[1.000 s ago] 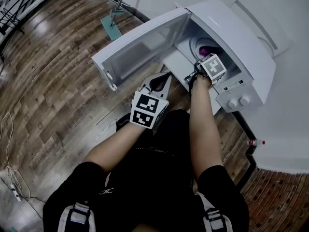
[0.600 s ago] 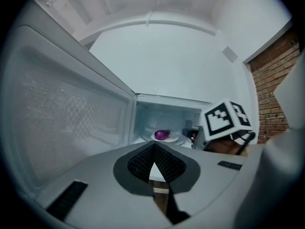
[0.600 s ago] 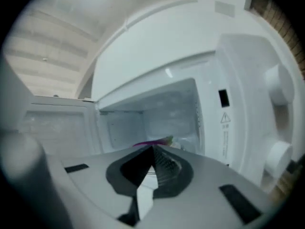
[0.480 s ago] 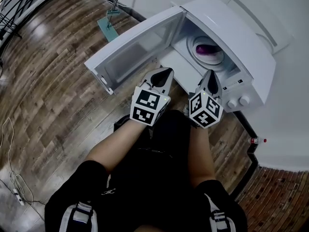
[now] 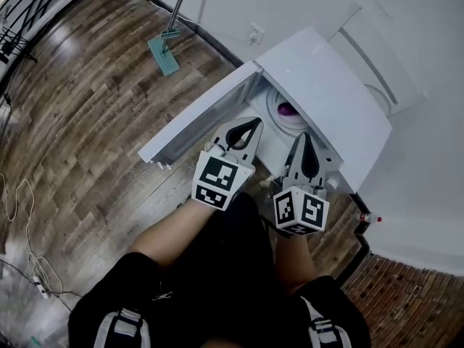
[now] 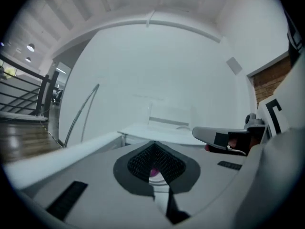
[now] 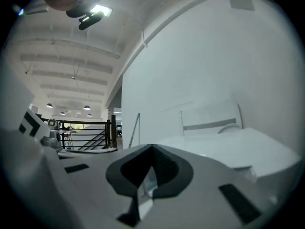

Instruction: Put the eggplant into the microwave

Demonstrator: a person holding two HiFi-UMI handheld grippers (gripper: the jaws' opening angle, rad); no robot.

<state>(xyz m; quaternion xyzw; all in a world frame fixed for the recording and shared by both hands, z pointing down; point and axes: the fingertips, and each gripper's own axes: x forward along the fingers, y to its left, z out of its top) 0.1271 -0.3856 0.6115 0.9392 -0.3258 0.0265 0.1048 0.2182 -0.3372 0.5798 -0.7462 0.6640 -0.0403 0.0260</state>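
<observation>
The purple eggplant (image 5: 287,110) lies on the round glass plate (image 5: 275,119) inside the white microwave (image 5: 330,85), whose door (image 5: 196,125) hangs open to the left. Both grippers hover side by side in front of the opening, outside the oven and apart from the eggplant. My left gripper (image 5: 250,125) is shut with nothing in it; in the left gripper view its jaws (image 6: 153,148) meet, and a sliver of the eggplant (image 6: 153,171) shows through them. My right gripper (image 5: 304,138) is also shut and empty, with its tips together (image 7: 152,149).
A mop (image 5: 165,49) leans against the white wall (image 5: 217,6) behind the door. White furniture (image 5: 384,56) stands behind the microwave. A small bottle (image 5: 368,218) lies on the floor at the right. Cables (image 5: 29,267) trail over the wooden floor at the left.
The right gripper has come out of the microwave, leaving the eggplant on the plate, and its jaws have shut. Both grippers have risen and drawn back from the opening.
</observation>
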